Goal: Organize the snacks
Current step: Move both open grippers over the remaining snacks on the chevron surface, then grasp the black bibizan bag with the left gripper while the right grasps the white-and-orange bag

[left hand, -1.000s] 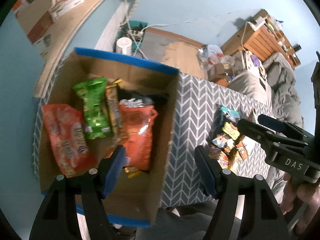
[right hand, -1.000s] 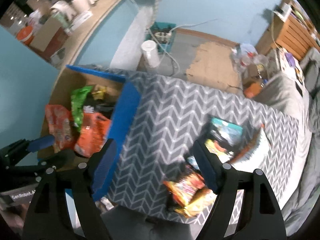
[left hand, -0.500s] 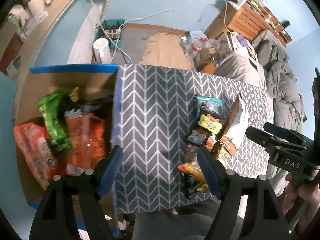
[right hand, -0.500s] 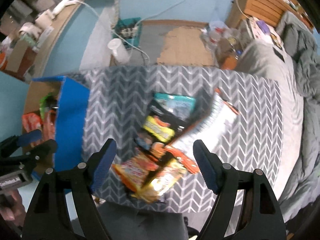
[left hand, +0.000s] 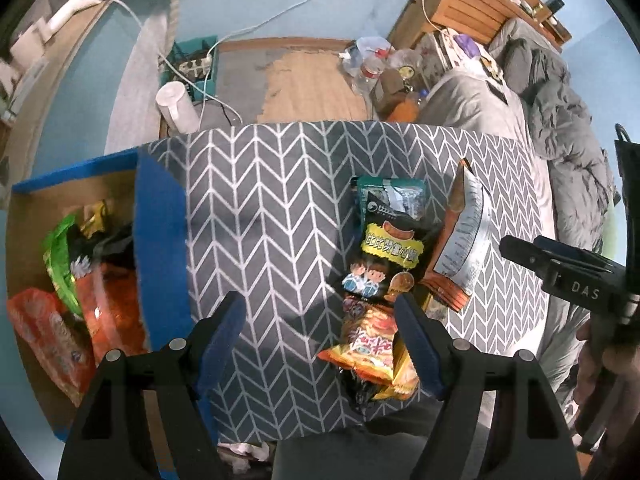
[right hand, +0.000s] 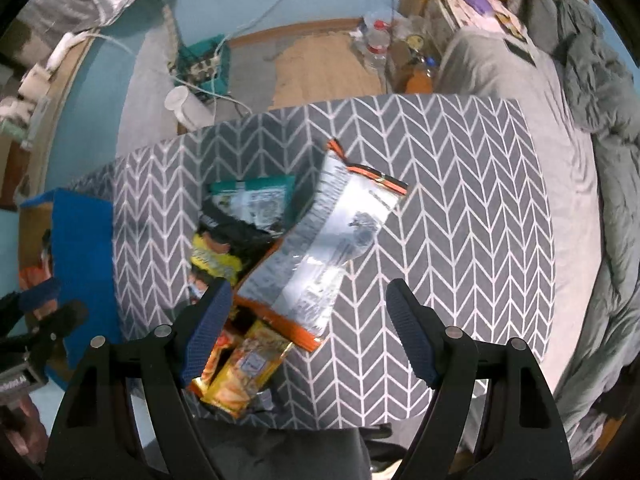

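A pile of snack bags lies on the grey chevron table (left hand: 260,208): a black bag with a yellow label (left hand: 386,256), a teal bag (left hand: 390,190), a silver-and-orange bag (left hand: 460,248) and orange-yellow packets (left hand: 372,348). A cardboard box with blue-taped edges (left hand: 160,240) at the left holds green, orange and red bags (left hand: 108,304). My left gripper (left hand: 320,344) is open and empty above the table, left of the pile. My right gripper (right hand: 308,328) is open and empty over the silver-and-orange bag (right hand: 320,252); it also shows at the right of the left wrist view (left hand: 560,268).
Beyond the table are the floor with a white roll (left hand: 176,104), a power strip in a teal basket (left hand: 196,68), bottles and clutter (left hand: 376,68). A grey bed (right hand: 560,100) runs along the table's right side. A wooden shelf (left hand: 480,4) stands at the back.
Both grippers have swung right, from over the box toward the snack pile. The box has slid to the left edge of both views. Both stay open and empty.
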{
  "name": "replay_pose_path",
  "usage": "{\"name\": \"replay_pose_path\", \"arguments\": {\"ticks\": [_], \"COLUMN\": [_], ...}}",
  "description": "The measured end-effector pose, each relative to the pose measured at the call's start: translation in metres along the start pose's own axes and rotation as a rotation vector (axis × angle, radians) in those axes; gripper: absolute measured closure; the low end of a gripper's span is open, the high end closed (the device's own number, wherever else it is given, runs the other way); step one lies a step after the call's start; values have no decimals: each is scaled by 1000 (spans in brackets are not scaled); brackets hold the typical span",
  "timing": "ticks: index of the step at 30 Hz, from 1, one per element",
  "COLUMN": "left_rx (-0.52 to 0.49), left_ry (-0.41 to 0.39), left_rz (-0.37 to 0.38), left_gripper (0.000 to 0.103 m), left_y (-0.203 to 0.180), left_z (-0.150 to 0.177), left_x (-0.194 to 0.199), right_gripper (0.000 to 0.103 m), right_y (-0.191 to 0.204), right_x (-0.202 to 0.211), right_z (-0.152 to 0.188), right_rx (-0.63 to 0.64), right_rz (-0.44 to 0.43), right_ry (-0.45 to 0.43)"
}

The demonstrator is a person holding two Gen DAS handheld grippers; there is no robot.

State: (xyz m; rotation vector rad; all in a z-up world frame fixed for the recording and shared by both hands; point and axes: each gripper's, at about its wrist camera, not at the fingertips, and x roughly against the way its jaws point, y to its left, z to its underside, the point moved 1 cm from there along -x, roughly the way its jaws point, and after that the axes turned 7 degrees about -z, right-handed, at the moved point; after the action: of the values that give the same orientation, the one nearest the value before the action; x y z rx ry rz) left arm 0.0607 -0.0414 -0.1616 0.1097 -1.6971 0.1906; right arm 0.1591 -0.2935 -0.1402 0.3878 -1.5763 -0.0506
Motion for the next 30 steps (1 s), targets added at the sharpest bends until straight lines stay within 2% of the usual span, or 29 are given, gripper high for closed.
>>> {"name": "replay_pose_path", "arguments": {"ticks": [5,8,13,20,23,24,25,27,30], "left_rx": [-10,-14,-25,-30,-33,-34,-36,-38,-48], "left_ry": [-4,2,-6,-2,10,14,16,22,30], "left_rz": [0,-5,-40,-51,-57,-56,-54,-50,-46], "left_gripper": [23,23,23,23,23,23,23,23,23], "left_y": [-13,-19,-27,-34,-37,-37,-39,-41,-45], "left_z": [-11,-16,-22,-29,-31,-31,-31,-31,-30], "left_x": [-12,-22,-37,-56,-63,-65,-66,-68,-70], "right_gripper": [24,24,24,24,25,27,39,51,61], "right_y": [-17,-23,-24,-30,-34,-34,-34,-33,-29], "right_x": [-24,-34,-51,-73,-81,-82,-83,-83,-79], "right_z": [-5,-9,-15,-20,-20,-20,-20,-20,-20], "right_rx": [-58,-99,-124,-165,-186,-185,-180,-156,-102], "right_rz": [-4,-40,-48,-64,-99,-107,-109,-108,-99], "right_ry": [44,44,48,58,65,64,62,60,49]}}
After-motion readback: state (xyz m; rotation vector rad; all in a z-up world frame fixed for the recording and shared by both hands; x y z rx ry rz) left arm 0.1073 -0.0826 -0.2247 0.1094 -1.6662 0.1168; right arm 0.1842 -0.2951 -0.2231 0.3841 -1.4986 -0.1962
